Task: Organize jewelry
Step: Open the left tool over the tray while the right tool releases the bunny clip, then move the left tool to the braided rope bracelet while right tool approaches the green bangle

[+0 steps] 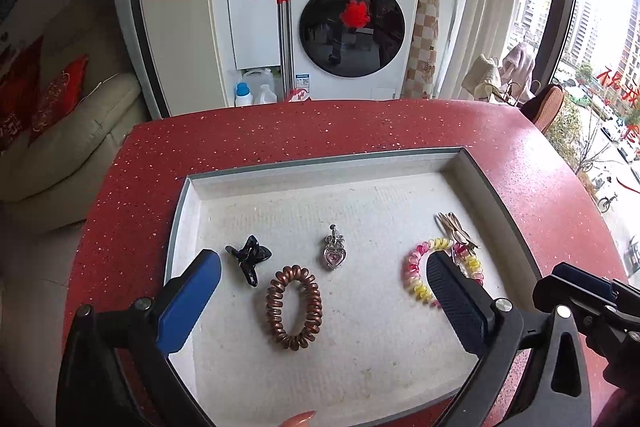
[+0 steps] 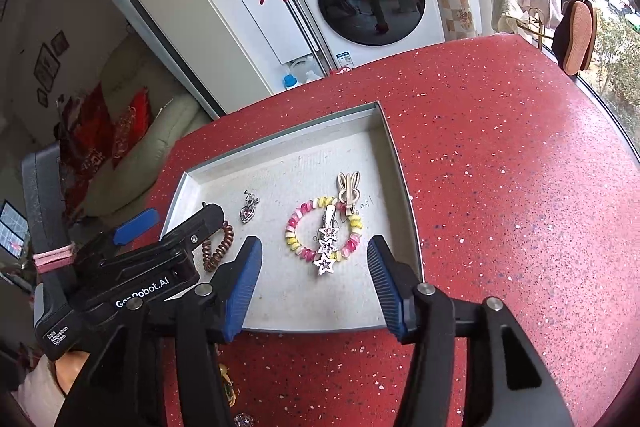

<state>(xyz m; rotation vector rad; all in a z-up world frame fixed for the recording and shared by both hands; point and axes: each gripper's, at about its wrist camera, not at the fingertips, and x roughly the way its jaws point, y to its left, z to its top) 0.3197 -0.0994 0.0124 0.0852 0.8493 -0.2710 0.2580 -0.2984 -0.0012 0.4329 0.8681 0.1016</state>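
This was a home, in a laundry corner off a living room. A front-loading washing machine stood behind the red speckled table, detergent bottles sat beside it, and a cream sofa with red cushions lay left.

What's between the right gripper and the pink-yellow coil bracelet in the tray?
Nothing blocks the approach: the right gripper hangs open above the tray, jaws empty. But a star hair clip lies across the bracelet, and a rabbit clip overlaps its far edge.
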